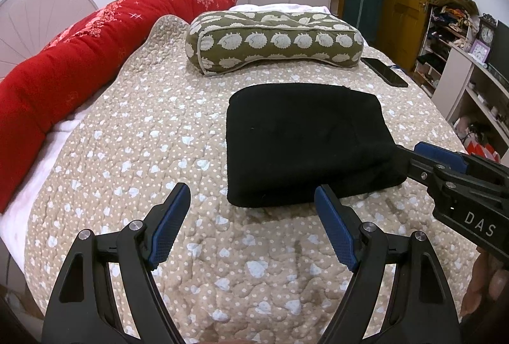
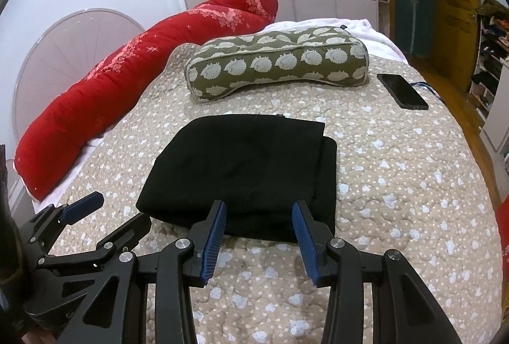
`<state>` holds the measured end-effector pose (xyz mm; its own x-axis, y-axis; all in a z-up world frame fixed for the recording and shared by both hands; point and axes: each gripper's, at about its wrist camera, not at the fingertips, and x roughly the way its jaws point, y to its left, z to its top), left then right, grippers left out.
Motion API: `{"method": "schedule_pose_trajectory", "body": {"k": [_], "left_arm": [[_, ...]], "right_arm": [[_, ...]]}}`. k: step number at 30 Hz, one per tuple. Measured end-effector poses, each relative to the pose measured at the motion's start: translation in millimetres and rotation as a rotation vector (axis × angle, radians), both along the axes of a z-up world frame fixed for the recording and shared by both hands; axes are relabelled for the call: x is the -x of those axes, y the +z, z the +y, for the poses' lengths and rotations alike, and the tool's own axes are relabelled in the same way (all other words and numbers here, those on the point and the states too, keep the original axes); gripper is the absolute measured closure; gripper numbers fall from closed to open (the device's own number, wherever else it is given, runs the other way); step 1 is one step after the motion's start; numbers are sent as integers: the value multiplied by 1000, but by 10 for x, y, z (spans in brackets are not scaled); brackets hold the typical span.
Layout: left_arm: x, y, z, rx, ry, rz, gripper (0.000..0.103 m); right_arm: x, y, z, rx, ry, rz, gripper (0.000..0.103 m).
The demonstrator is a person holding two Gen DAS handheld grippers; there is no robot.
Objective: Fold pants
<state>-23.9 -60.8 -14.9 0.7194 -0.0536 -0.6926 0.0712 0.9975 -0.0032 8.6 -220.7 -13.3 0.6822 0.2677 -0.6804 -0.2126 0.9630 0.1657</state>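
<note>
The black pants (image 1: 305, 140) lie folded into a thick rectangle on the quilted bedspread (image 1: 143, 153). They also show in the right wrist view (image 2: 248, 165). My left gripper (image 1: 253, 199) is open and empty, just short of the bundle's near left corner. My right gripper (image 2: 259, 207) is open, its blue pads at the near edge of the bundle, holding nothing. It enters the left wrist view from the right (image 1: 413, 159), beside the bundle's right edge. The left gripper shows at the lower left of the right wrist view (image 2: 114, 210).
A green patterned pillow (image 1: 270, 40) lies beyond the pants. A long red quilt roll (image 1: 79, 57) runs along the left side by the headboard. A black phone (image 1: 385, 72) lies at the right, near the bed's edge. Shelves and a door stand at the far right.
</note>
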Motion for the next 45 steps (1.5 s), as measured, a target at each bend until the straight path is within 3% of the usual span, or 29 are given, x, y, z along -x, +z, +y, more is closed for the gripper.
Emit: {"method": "schedule_pose_trajectory", "body": {"k": [45], "left_arm": [[-31,-122,-6,5,-4,29,22]], "right_arm": [[-33,-146,17,-11,-1,39,61]]}}
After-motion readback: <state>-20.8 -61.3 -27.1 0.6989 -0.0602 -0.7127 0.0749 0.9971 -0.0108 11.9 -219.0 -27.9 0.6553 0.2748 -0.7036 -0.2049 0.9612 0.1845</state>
